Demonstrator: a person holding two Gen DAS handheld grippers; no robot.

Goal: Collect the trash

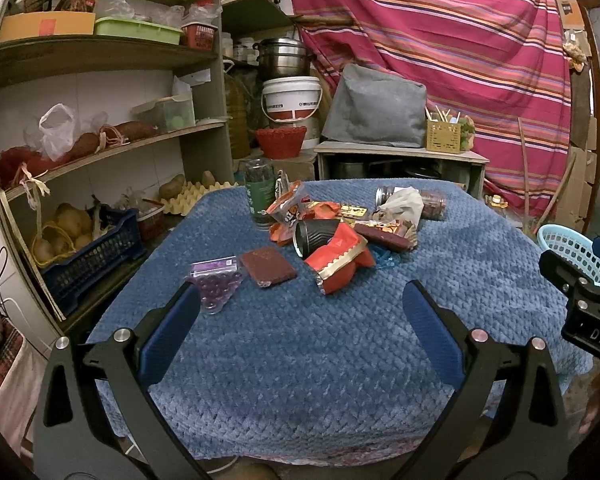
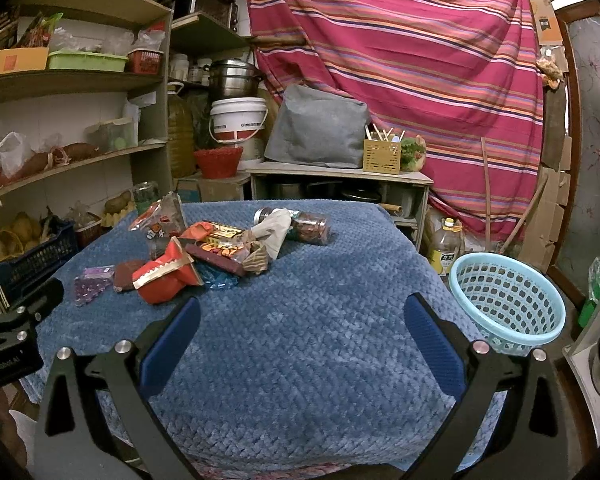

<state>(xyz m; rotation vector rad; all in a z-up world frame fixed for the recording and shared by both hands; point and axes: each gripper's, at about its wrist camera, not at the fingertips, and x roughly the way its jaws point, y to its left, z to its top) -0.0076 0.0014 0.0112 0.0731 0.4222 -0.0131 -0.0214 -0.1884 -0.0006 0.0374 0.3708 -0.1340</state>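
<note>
A striped magenta cloth (image 2: 400, 60), soft and creased, hangs across the back wall, and curved wooden shelves (image 1: 100, 56) fill the left side. In front stands a table under a thick blue quilted cover (image 2: 300, 340) with a woven, nubbly surface. Off the table's right edge sits a round pale-blue plastic basket (image 2: 508, 300), its wall pierced with oval holes. The trash lies in a loose heap on the far half of the cover: a crinkled red foil bag (image 1: 340, 264) with a gold scalloped edge, a ribbed black cup (image 1: 314, 234) tipped on its side just behind it, glossy orange snack wrappers (image 1: 288, 208), a crumpled beige paper wad (image 1: 400, 202) lying against a clear jar (image 1: 432, 204) on its side, and a tall upright green-labelled jar (image 1: 260, 192). Nearer the left edge lie a flat brown rectangular packet (image 1: 268, 266) and, just beside it, a clear pouch of purple beads (image 1: 216, 284). The left gripper (image 1: 300, 300) hovers over the near bare cover, its blue-padded fingers spread wide with nothing between them. The right gripper (image 2: 300, 316) likewise hangs spread wide and empty above the cover, the heap ahead to its left and the basket to its right.
</note>
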